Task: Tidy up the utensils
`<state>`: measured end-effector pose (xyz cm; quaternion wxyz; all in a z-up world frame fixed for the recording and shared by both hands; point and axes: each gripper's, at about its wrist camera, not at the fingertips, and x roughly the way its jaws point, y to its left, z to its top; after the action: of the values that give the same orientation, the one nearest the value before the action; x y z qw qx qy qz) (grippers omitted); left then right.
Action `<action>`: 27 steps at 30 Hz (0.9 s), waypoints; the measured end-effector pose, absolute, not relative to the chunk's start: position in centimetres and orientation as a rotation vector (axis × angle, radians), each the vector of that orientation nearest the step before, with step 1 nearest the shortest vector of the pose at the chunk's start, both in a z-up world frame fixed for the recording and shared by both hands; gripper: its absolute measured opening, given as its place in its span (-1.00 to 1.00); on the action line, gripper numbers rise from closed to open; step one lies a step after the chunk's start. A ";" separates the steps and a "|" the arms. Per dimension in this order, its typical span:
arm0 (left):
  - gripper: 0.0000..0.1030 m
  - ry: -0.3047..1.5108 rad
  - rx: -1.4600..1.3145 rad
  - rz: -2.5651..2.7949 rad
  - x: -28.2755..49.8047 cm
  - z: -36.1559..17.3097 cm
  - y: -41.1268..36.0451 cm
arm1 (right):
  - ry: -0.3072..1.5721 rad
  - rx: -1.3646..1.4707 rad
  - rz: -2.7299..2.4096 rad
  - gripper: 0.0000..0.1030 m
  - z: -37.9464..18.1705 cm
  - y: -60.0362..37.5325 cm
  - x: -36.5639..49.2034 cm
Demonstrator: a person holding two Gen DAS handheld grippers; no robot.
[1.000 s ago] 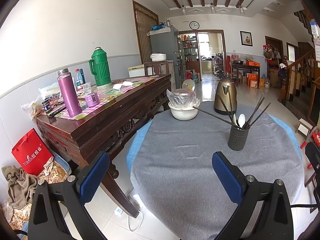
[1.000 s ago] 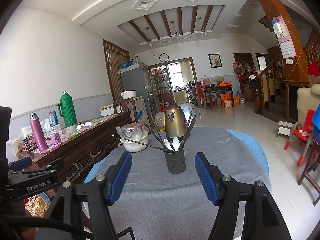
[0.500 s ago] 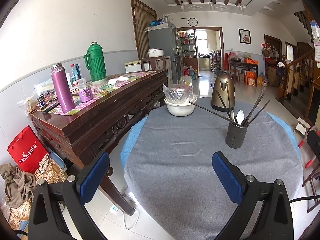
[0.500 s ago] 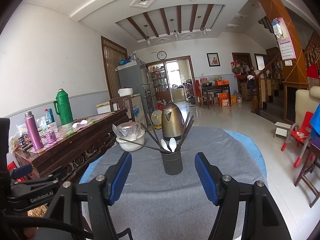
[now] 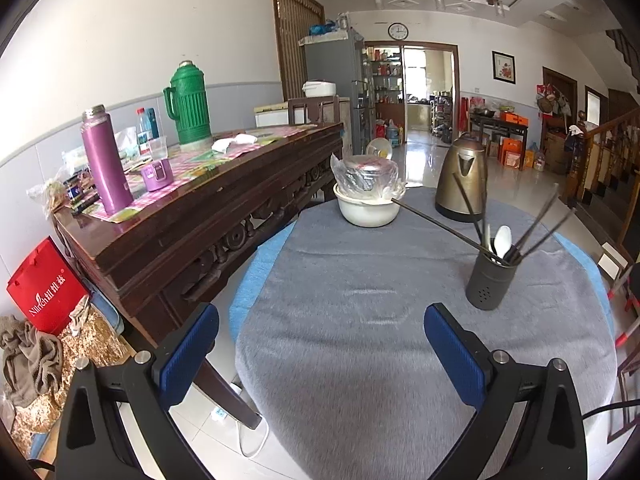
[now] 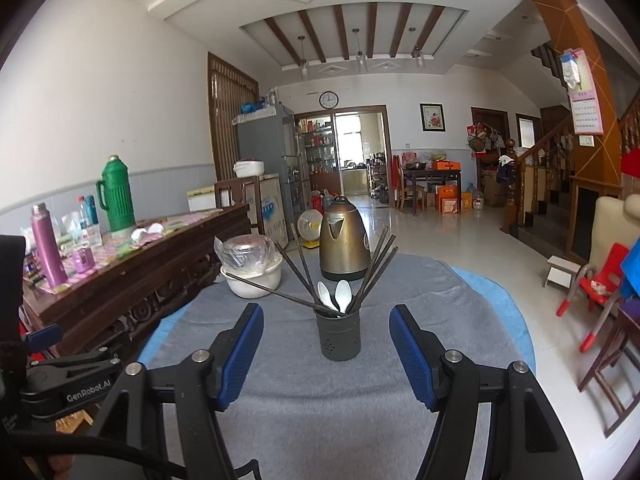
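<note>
A dark grey utensil holder [image 5: 491,282] stands on the grey-covered round table [image 5: 360,352]. It holds several dark chopsticks [image 5: 536,228] and two white spoons [image 6: 338,294]. In the right wrist view the holder [image 6: 339,336] stands straight ahead, beyond my fingertips. My left gripper [image 5: 320,340] is open and empty, above the table's near left part, with the holder ahead to its right. My right gripper [image 6: 326,344] is open and empty, a short way in front of the holder.
A bronze kettle [image 5: 462,178] and a white bowl holding a bagged pot [image 5: 368,196] stand at the table's far side. A dark wooden sideboard [image 5: 192,208] with a purple flask [image 5: 106,160] and a green thermos [image 5: 188,104] runs along the left. Red chairs [image 6: 592,288] stand at right.
Both grippers have drawn back from the holder and risen slightly; the holder looks smaller and farther. Both stay open and empty.
</note>
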<state>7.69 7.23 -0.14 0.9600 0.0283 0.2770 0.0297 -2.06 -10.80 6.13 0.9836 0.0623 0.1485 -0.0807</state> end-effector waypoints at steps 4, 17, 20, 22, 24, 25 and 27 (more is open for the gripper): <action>0.98 0.587 0.052 0.072 10.5 -0.9 6.9 | 0.295 0.098 -0.170 0.34 6.1 -11.1 0.1; 0.98 0.662 0.008 0.091 16.5 -2.0 5.5 | 0.356 0.036 -0.146 0.34 5.0 -11.6 6.8; 0.98 0.665 0.008 0.079 17.3 -1.7 4.9 | 0.371 0.050 -0.153 0.34 4.8 -12.1 7.8; 0.98 0.662 0.008 0.066 17.6 -1.3 4.6 | 0.374 0.054 -0.160 0.34 4.8 -12.3 8.1; 0.98 0.653 0.009 0.059 17.8 -0.8 4.3 | 0.374 0.053 -0.170 0.34 4.9 -12.6 8.4; 0.98 0.648 0.008 0.053 17.7 -0.5 4.2 | 0.375 0.055 -0.173 0.34 5.0 -12.7 8.6; 0.98 0.639 0.007 0.045 17.7 -0.1 4.0 | 0.375 0.058 -0.179 0.34 5.2 -12.9 8.7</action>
<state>17.74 4.04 -0.11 0.9491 0.0037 0.3142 0.0223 8.69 -12.87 5.19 0.9781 0.0290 0.1861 -0.0887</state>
